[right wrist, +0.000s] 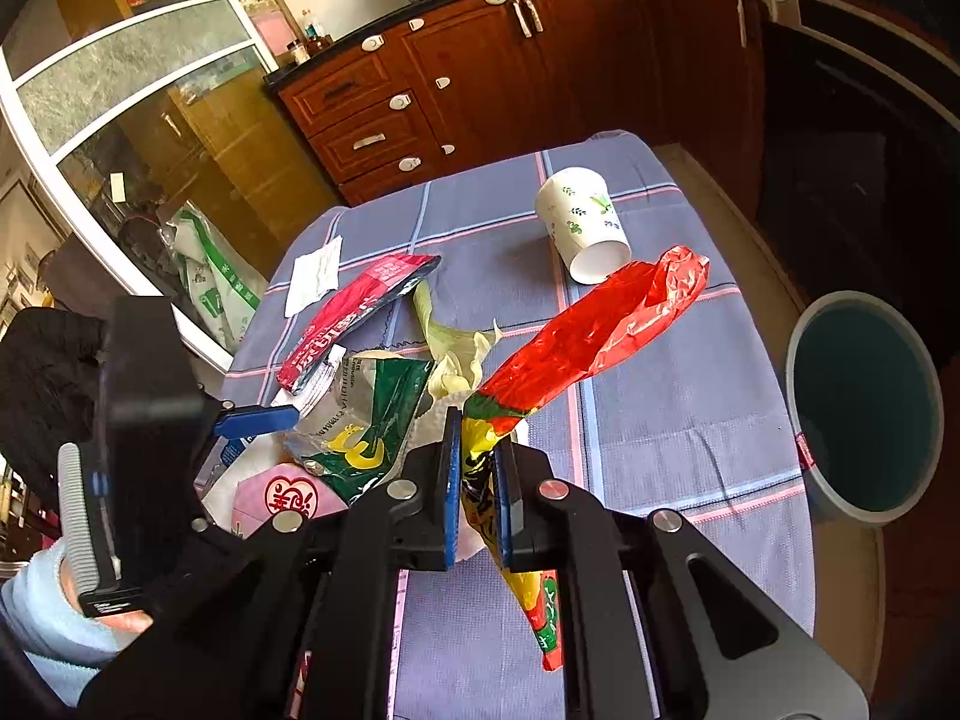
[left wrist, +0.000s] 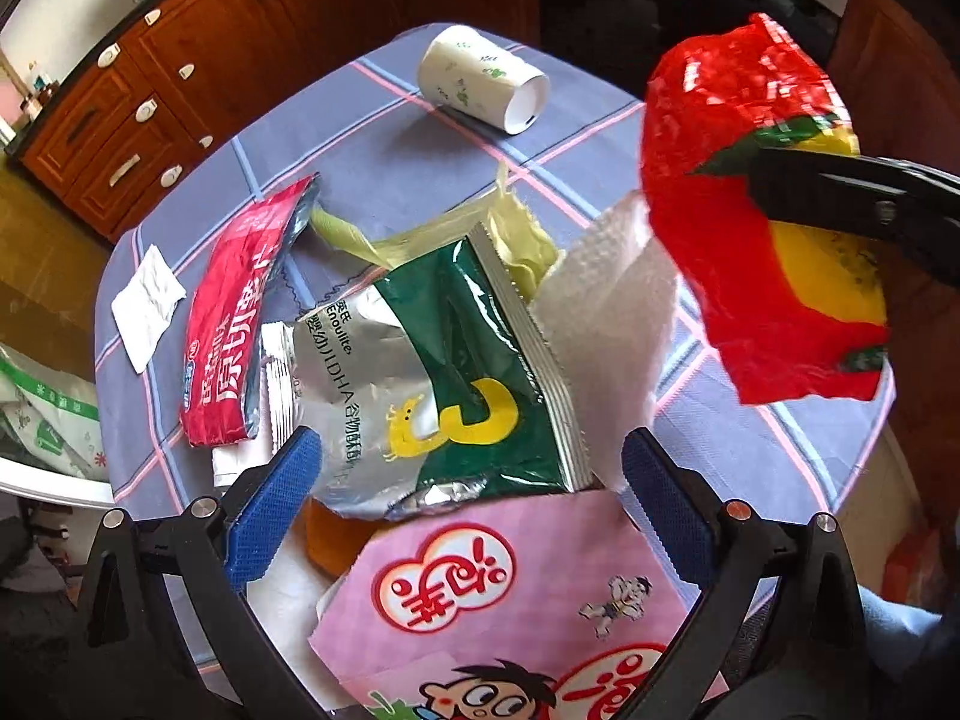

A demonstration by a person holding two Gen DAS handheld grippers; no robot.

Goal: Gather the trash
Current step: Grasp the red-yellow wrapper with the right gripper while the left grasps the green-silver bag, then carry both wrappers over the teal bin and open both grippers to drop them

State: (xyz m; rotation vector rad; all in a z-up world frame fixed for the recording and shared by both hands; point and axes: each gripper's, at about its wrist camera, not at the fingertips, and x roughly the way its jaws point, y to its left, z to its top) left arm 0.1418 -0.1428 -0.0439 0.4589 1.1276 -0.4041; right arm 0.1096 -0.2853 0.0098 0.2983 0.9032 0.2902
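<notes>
Table (right wrist: 660, 408) with the blue checked cloth is the landmark for everything that follows. Beside its right edge, on the floor, stands a grey bin (right wrist: 864, 414), open at the top, and I judge this is where the trash must go.

On the table, toward the person's side, lies a heap of wrappers: a green and silver pouch (left wrist: 444, 384), a pink bag (left wrist: 510, 594) partly under it, a white paper towel (left wrist: 606, 300) and some pale yellow film (left wrist: 516, 222). A red pouch (left wrist: 234, 324) lies at the left of the heap, and a small white paper (left wrist: 147, 306) near the table's left edge. A paper cup (right wrist: 582, 222) lies on its side at the far part of the table, well apart from the heap.

The step in hand is the carrying of one piece. The right gripper (right wrist: 477, 480) is nearly closed, and its blue pads pinch a red and yellow wrapper (right wrist: 594, 336), which hangs in the air above the table, free of the heap. The next move, I think, calls for bringing it over the table's right edge until it is above the bin, and only then opening the jaws. The long loose end may catch on the bin's rim.

The left gripper (left wrist: 468, 510) stands wide open over the heap, with the green pouch between its fingers (left wrist: 270, 510) but not pressed. The towel and pink bag lie against this pouch and may come up with it.
</notes>
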